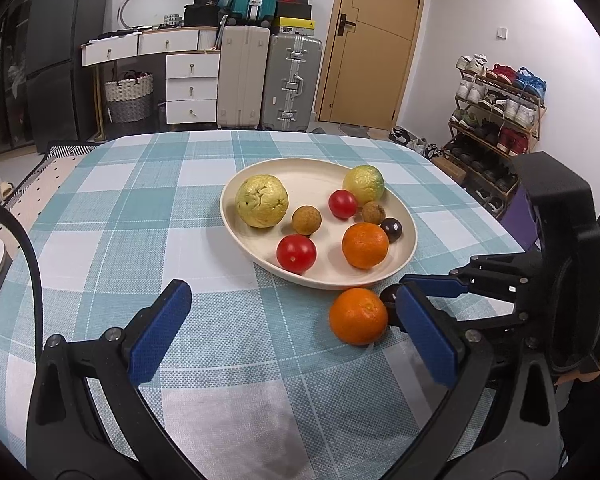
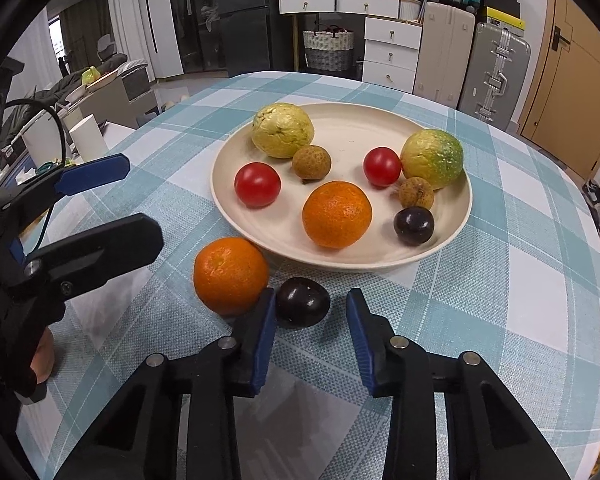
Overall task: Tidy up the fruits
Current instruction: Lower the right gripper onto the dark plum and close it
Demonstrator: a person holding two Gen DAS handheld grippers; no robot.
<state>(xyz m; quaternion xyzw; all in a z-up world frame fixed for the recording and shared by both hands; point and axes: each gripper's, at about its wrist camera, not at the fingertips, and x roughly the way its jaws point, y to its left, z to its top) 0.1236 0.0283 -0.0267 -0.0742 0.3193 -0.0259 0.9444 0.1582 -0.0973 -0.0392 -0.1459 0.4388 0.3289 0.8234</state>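
Tablecloth (image 2: 500,240): dark plum (image 2: 302,302) between right hand-held gripper's (image 2: 311,336) parted fingers.

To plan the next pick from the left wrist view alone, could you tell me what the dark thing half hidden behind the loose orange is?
Observer: A round dark fruit, lying just off the plate, by its near rim.
Operator: Is the right gripper holding it?
Observer: No. The right gripper is open, with one finger on each side of the fruit.
Operator: Does the fruit touch the orange?
Observer: One finger sits between it and the orange.
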